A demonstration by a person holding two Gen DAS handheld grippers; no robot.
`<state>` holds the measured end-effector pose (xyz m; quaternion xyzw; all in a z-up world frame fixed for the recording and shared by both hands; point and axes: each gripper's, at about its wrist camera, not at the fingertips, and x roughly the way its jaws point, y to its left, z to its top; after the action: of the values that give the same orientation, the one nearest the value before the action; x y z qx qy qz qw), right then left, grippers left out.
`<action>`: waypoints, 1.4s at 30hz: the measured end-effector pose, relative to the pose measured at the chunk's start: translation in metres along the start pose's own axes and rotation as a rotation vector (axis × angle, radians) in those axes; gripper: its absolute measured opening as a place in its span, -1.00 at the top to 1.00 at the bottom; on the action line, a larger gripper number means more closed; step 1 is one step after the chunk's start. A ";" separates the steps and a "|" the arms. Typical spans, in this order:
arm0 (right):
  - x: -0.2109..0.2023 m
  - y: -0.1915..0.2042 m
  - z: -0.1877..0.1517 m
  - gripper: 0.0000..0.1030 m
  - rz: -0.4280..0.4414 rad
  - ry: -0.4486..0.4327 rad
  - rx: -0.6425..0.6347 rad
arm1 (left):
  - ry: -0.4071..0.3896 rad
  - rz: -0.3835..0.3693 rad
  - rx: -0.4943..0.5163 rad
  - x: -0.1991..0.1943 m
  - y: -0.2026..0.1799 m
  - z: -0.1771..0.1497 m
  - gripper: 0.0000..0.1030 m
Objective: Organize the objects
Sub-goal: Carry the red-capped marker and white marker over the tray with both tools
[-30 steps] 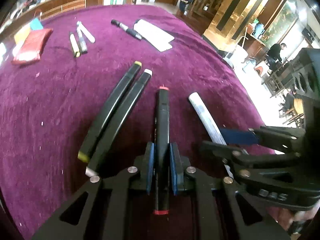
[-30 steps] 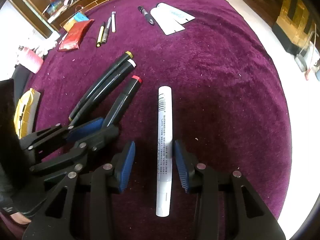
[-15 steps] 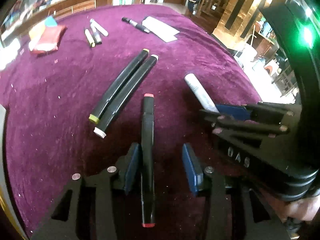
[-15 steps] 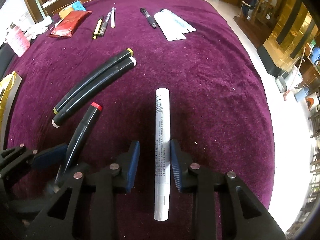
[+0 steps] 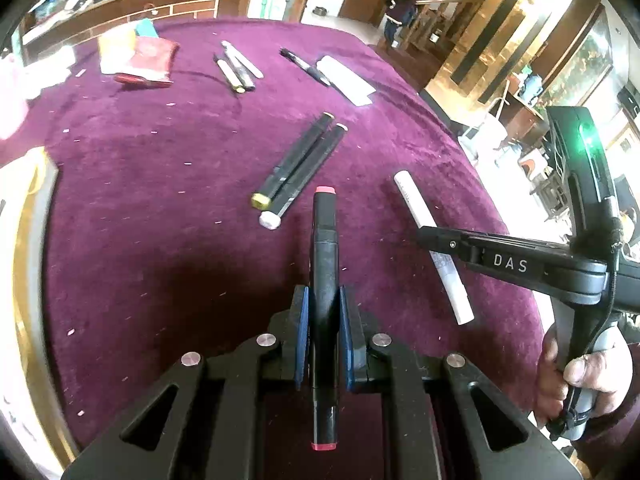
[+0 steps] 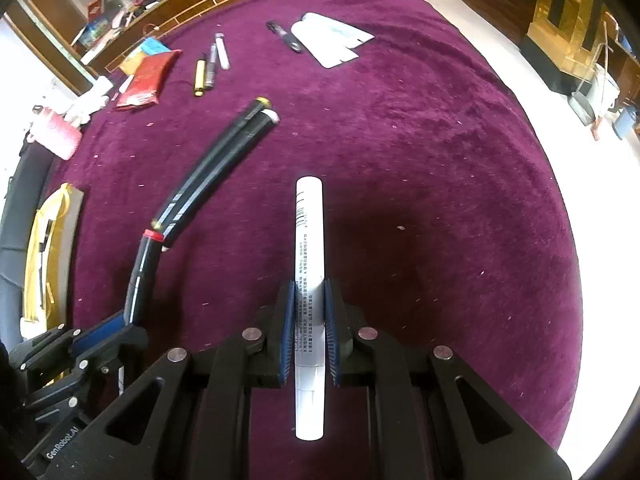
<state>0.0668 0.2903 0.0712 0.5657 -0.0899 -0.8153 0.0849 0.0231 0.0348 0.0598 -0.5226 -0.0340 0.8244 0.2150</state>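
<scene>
Black red-capped marker point(image 5: 325, 280) lengthwise between clamped left gripper point(image 5: 324, 334) fingers.

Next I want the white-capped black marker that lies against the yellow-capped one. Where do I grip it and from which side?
Grip the white-capped marker near its white cap end, coming from above with the jaws across the barrel. That end juts past the yellow-capped marker; elsewhere the barrels lie touching, so a finger would likely catch both.

A black marker point(image 5: 325, 276) with red end caps, a white tube point(image 6: 309, 280) printed with black text, blue pads point(image 6: 289, 332), a deep purple table point(image 6: 420, 160).
</scene>
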 end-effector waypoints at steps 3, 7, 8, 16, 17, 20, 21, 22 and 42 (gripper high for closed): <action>-0.004 0.013 -0.002 0.77 0.020 -0.004 -0.010 | 0.002 0.012 -0.028 -0.009 0.009 -0.001 0.78; -0.008 0.034 -0.004 0.77 0.051 -0.004 -0.029 | -0.007 0.043 -0.039 -0.023 0.020 -0.005 0.78; -0.009 0.039 -0.005 0.77 0.062 -0.003 -0.031 | -0.012 0.051 -0.040 -0.025 0.022 -0.006 0.78; -0.015 0.098 -0.008 0.77 0.157 0.008 -0.084 | -0.046 0.097 -0.084 -0.055 0.056 -0.015 0.78; -0.015 0.108 -0.008 0.77 0.167 0.009 -0.096 | -0.052 0.101 -0.093 -0.060 0.063 -0.017 0.78; -0.015 0.136 -0.011 0.77 0.189 0.012 -0.133 | -0.067 0.118 -0.110 -0.071 0.077 -0.020 0.78; -0.015 0.145 -0.012 0.77 0.196 0.013 -0.145 | -0.072 0.122 -0.115 -0.076 0.082 -0.022 0.78; -0.016 0.152 -0.012 0.77 0.202 0.015 -0.154 | -0.078 0.128 -0.122 -0.080 0.088 -0.023 0.78; 0.003 0.273 -0.033 0.76 0.281 0.079 -0.256 | -0.080 0.171 -0.246 -0.111 0.178 -0.050 0.77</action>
<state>0.1072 0.0233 0.1234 0.5637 -0.0600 -0.7773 0.2728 0.0503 -0.1782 0.0806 -0.5128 -0.0987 0.8494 0.0765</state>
